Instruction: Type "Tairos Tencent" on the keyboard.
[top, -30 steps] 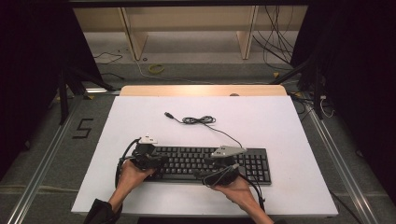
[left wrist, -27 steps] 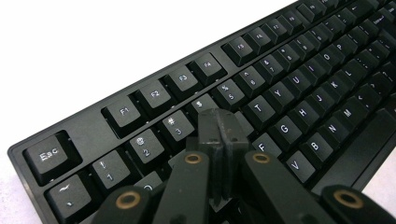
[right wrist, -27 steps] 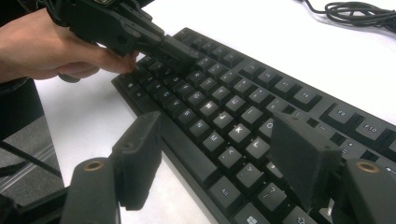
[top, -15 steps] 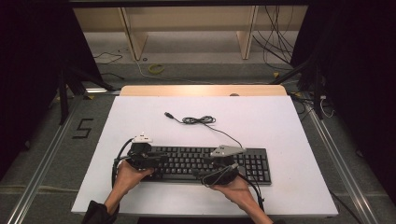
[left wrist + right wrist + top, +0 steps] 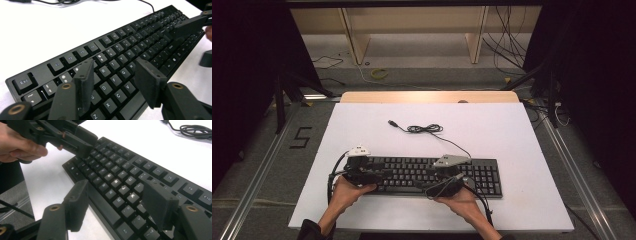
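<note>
as it lies now: the keyboard [image 5: 432, 176] sits flat on the white surface [image 5: 512, 135], near the person's edge, under both tongs.
long axis: runs left to right across the surface, esc end at the left, number pad at the right.
left tongs [image 5: 113, 83]: over the keyboard's left end, above the letter rows; jaws have just been opening and stand well apart, nothing between the pads, which hang above the keys.
right tongs [image 5: 117, 203]: over the near edge around the middle-right; jaws have just eased in a little but stand wide, straddling the front rim and bottom rows, gripping nothing that i can see.
nearer hand: each is at its own half; the right tongs sit lower on the front rim, so a grip there looks the shorter move.
cable [image 5: 424, 129]: loosely coiled beyond the keyboard, plug end free on the surface.
containers: none on the surface.
</note>
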`<move>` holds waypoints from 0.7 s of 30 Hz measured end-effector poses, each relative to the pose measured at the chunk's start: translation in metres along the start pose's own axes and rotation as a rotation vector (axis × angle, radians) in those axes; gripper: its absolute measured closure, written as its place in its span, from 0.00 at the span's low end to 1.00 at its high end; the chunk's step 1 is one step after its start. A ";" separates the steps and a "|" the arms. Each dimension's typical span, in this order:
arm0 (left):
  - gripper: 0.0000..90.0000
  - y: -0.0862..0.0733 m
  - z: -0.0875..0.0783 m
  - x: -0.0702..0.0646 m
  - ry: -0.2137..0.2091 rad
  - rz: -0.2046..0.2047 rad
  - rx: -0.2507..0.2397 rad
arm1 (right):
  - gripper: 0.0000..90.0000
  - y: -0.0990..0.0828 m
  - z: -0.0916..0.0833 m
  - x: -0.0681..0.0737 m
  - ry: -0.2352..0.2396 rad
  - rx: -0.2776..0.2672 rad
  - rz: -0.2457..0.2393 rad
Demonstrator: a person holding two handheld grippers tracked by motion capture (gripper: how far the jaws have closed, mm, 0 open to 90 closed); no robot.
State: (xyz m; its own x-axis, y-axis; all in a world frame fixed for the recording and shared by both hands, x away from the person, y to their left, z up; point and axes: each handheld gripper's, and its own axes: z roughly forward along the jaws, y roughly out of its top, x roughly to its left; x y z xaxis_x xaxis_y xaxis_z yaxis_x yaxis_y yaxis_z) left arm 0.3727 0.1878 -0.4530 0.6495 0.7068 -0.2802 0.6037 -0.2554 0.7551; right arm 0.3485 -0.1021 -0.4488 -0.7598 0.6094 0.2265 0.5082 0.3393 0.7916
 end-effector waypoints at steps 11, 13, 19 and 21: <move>0.43 -0.007 -0.009 -0.002 -0.014 -0.003 -0.046 | 0.52 0.008 0.013 0.005 0.021 0.017 -0.012; 0.41 -0.007 -0.010 -0.002 -0.014 -0.004 -0.051 | 0.54 0.009 0.014 0.006 0.023 0.021 -0.012; 0.40 -0.010 -0.013 -0.004 -0.018 -0.004 -0.069 | 0.62 0.011 0.020 0.007 0.025 0.037 -0.019; 0.39 -0.011 -0.013 -0.004 -0.021 -0.007 -0.073 | 0.65 0.011 0.022 0.007 0.026 0.041 -0.020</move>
State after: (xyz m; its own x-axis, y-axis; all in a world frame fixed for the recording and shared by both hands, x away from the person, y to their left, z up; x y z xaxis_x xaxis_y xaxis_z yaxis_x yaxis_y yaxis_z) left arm 0.3575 0.1964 -0.4520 0.6556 0.6941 -0.2973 0.5732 -0.2012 0.7943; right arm 0.3575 -0.0786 -0.4513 -0.7797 0.5838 0.2262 0.5087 0.3801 0.7725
